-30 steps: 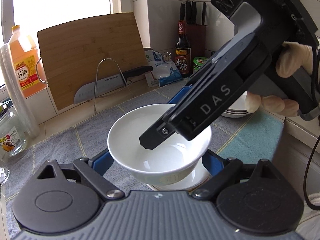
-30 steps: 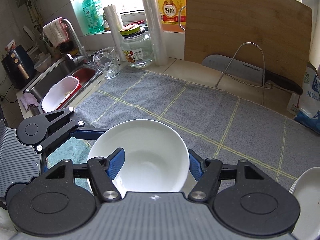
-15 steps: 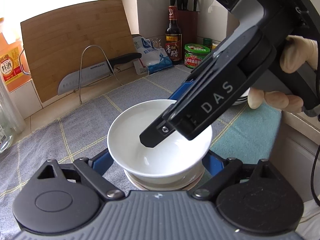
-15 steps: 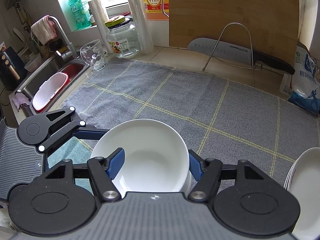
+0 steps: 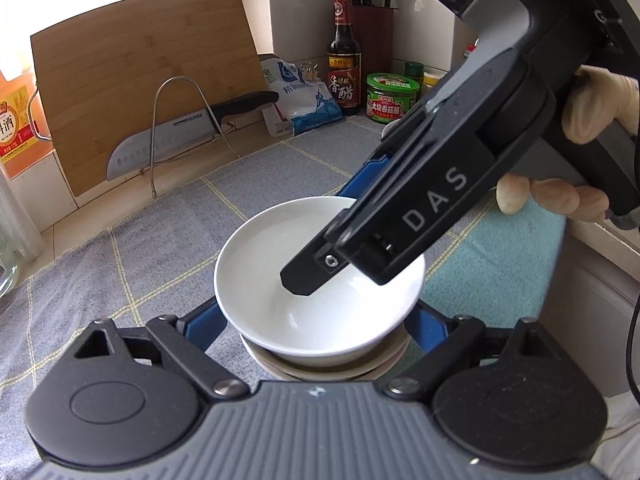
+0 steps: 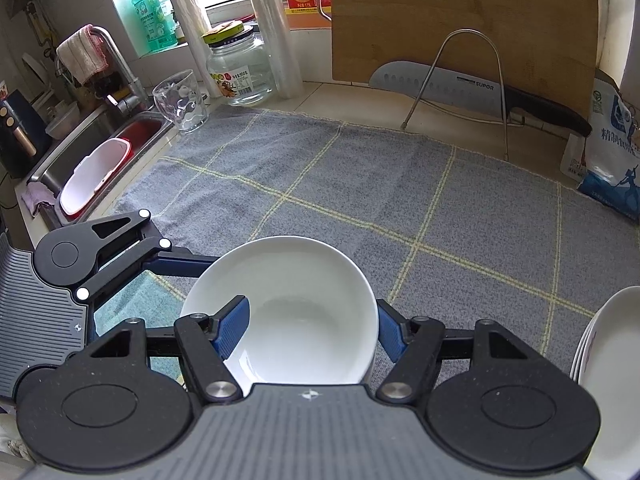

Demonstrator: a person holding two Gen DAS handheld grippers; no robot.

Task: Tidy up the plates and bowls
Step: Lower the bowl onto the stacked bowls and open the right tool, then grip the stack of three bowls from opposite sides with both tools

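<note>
1. You had one white bowl (image 5: 276,280) in play, held over a stack of dishes (image 5: 324,370) on the grey cloth (image 6: 360,184); I could not count that stack, since only its rims showed under the bowl.
2. Your right tongs (image 6: 308,326) were clamped on the bowl's wall, with one blue finger (image 6: 232,326) inside the rim and the other outside it.
3. Your left tongs (image 5: 316,320) stood wide on either side of the bowl; whether their pads pressed on it I could not tell.
4. A second stack of white plates (image 6: 608,360) sat at the right edge of the right view, well apart from the bowl; I made out about three rims.
5. On the tabletop (image 6: 360,100) behind the cloth you had one cutting board (image 6: 460,16), one knife (image 6: 460,86) on one wire stand (image 6: 472,60), one glass jar (image 6: 240,68) and one tumbler (image 6: 182,100).
6. The left view also showed one dark sauce bottle (image 5: 344,60) and one green-lidded jar (image 5: 392,98).
7. Compared with a second earlier, the bowl had come down: then it hung clear with little of the stack showing, now it sat close on the stack's top rim.
8. Both grips had stayed as they were.
</note>
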